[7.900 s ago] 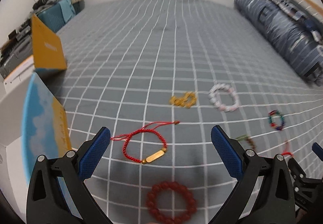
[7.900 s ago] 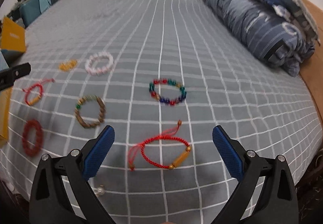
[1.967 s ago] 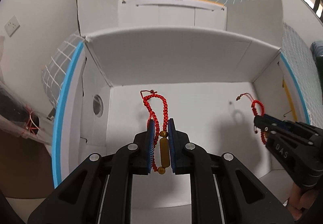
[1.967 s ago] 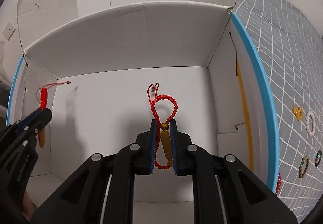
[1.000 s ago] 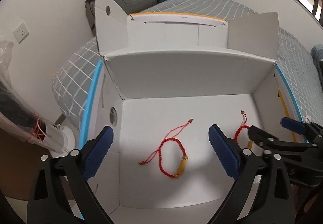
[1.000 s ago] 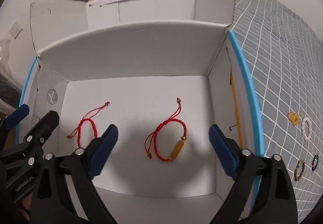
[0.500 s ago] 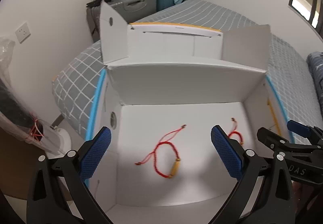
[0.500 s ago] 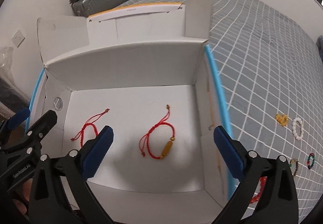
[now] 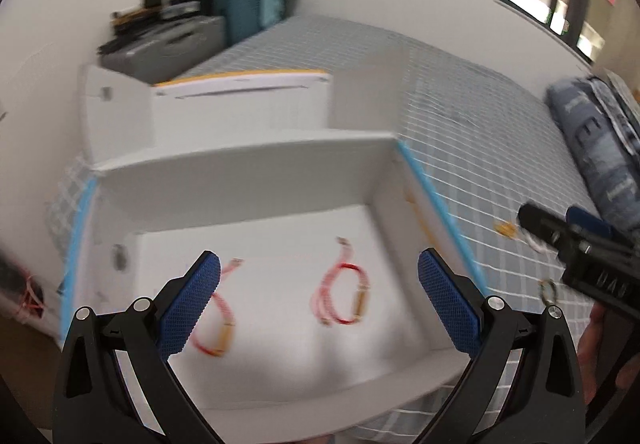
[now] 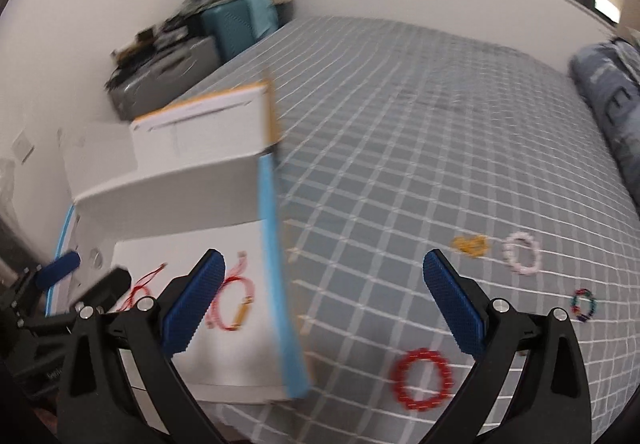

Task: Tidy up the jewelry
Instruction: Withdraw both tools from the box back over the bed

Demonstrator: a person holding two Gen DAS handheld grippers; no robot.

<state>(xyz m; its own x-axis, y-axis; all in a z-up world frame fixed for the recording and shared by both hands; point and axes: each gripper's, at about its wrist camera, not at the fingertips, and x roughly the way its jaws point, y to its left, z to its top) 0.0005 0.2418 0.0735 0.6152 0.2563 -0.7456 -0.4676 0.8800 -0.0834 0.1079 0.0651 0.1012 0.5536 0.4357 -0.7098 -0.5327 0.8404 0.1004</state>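
Left wrist view is pretty blurry, but the left gripper [image 9: 318, 296] has its jaws spread wide with nothing in them, above the open white cardboard box with blue edges [image 9: 248, 168]. Two red cord bracelets with gold tube beads [image 9: 344, 294] lie on the box floor, side by side. The right gripper [image 10: 324, 304] is wide open and empty too, over the grey checked bedspread [image 10: 420, 148], where a red bead bracelet [image 10: 422, 378] lies near, and what looks like a pale pink bead bracelet [image 10: 520, 254] further right.
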